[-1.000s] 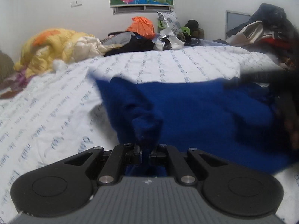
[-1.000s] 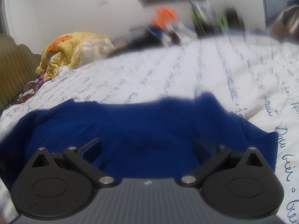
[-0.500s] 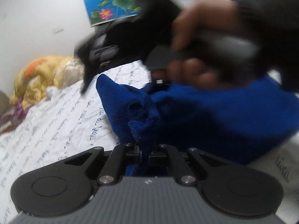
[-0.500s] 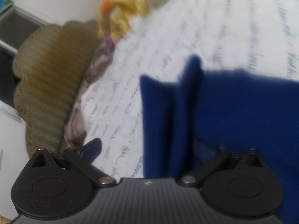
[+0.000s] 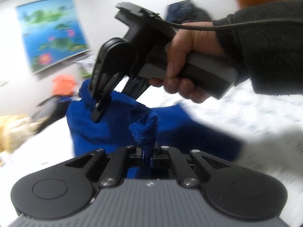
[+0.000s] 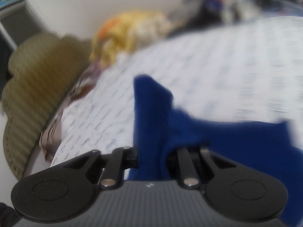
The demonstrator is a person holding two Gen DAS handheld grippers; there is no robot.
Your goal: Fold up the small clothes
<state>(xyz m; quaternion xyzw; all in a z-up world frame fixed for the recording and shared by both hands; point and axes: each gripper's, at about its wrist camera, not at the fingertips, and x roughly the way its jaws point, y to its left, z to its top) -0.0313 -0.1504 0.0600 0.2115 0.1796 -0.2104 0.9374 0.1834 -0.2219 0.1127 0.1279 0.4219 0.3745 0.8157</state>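
Both tools are clamped on the blue garment [image 5: 113, 128]: left tool [image 5: 146, 156] near, right tool [image 5: 98, 111] farther left, above the bed [image 6: 227, 71].

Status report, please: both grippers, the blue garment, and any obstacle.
Left gripper shut on blue garment. Right gripper shut on its other corner, close ahead of the left. Garment partly lifted off the bed. No obstacle seen.

Bed [image 6: 217, 71] is covered w/ white sheet printed in faint script lines. Blue knit garment [image 5: 189, 132] is partly draped on it at near edge. A yellow-orange blanket heap [image 6: 132, 28] is piled at far side, blurred.
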